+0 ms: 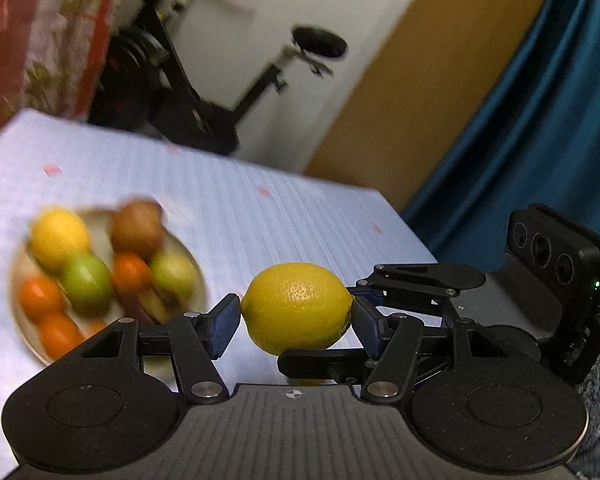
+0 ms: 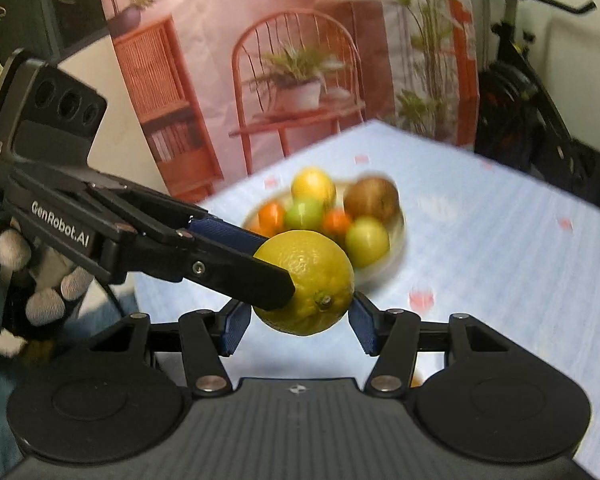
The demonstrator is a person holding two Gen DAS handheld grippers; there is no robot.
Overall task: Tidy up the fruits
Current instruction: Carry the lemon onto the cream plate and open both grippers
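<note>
A yellow lemon (image 1: pixel 298 307) hangs in the air above the table, held between both grippers. My left gripper (image 1: pixel 296 314) has its blue pads on the lemon's two ends. My right gripper (image 2: pixel 302 322) also closes its pads on the lemon (image 2: pixel 306 280), crossing the left one, whose fingers (image 2: pixel 236 268) come in from the left. A beige plate (image 1: pixel 22 320) on the table holds a lemon, green apples, oranges, a brown fruit and a banana; it also shows in the right wrist view (image 2: pixel 398 236).
The table has a light blue cloth with pink marks (image 1: pixel 260 216). An exercise bike (image 1: pixel 180 92) stands behind it. A printed backdrop (image 2: pixel 300 60) hangs at the far side. A blue curtain (image 1: pixel 540 120) is to the right.
</note>
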